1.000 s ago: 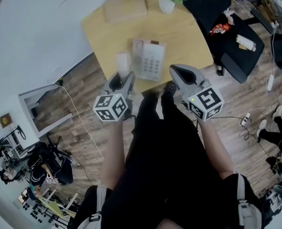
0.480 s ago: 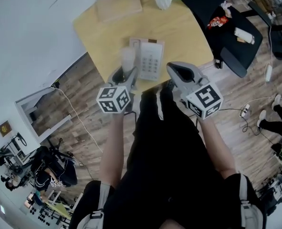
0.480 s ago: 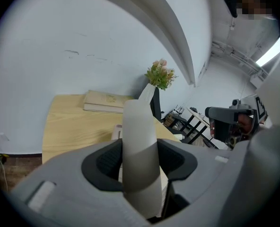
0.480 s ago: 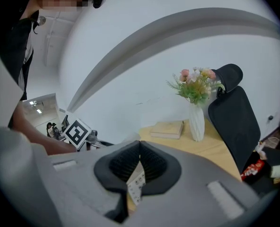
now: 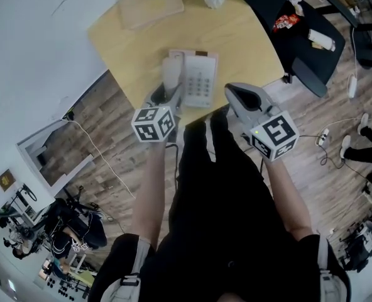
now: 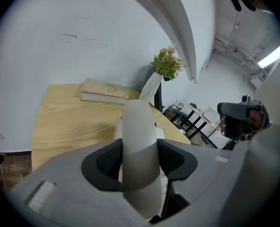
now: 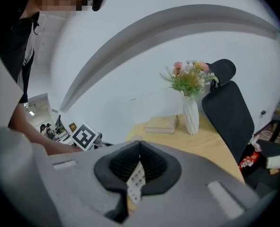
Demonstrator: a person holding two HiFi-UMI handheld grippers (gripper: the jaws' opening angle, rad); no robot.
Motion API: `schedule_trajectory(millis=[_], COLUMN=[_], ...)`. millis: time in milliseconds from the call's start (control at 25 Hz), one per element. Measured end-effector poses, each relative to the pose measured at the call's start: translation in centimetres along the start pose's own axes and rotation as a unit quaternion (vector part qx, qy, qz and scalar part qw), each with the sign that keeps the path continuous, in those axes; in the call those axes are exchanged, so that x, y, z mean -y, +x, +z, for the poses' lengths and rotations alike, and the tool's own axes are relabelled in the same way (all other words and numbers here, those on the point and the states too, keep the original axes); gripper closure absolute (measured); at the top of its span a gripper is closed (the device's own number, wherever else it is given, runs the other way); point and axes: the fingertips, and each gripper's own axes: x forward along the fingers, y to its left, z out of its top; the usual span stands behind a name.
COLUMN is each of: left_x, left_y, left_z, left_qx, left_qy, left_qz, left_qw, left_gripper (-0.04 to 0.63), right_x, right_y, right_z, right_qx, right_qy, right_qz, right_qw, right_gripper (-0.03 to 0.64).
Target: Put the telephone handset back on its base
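Handset first: the white plastic telephone handset [image 5: 172,74] is clamped between the jaws of my left gripper [image 6: 139,162], which press on its two sides. In the head view it lies over the left side of the pale push-button telephone base [image 5: 202,80] on the light wooden table [image 5: 249,36]; I cannot tell whether it touches the cradle. My right gripper [image 7: 139,163] hangs at the table's near edge, just right of the base, jaws closed together on nothing.

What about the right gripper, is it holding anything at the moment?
No, the right gripper is shut with nothing in it; the handset is clamped in the left gripper.
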Motion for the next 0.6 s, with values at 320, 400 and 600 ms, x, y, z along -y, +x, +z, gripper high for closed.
schedule_trajectory(millis=[320,400,600], left_x=[-0.9,-1.1,-1.4], left_y=[2.0,2.4,3.1], left_z=[-1.3,-1.5,-1.9], left_qx=[-0.028,-0.031,-0.044], left_qy=[-0.001,-0.002,0.005], left_qz=[0.003,0.005,0.008], left_qw=[0.9996,0.9995,0.999], left_gripper=[0.371,0.371,0.371], right_x=[0.0,-0.1,-1.0], right_y=[0.2,0.3,0.6], right_z=[-1.3,-1.5,-2.3], right_qx=[-0.012,-0.016,-0.024], right_qy=[0.007,0.007,0.009], right_qz=[-0.013,-0.013,-0.007], right_qw=[1.0,1.0,1.0], right_gripper=[0.614,0.614,0.614])
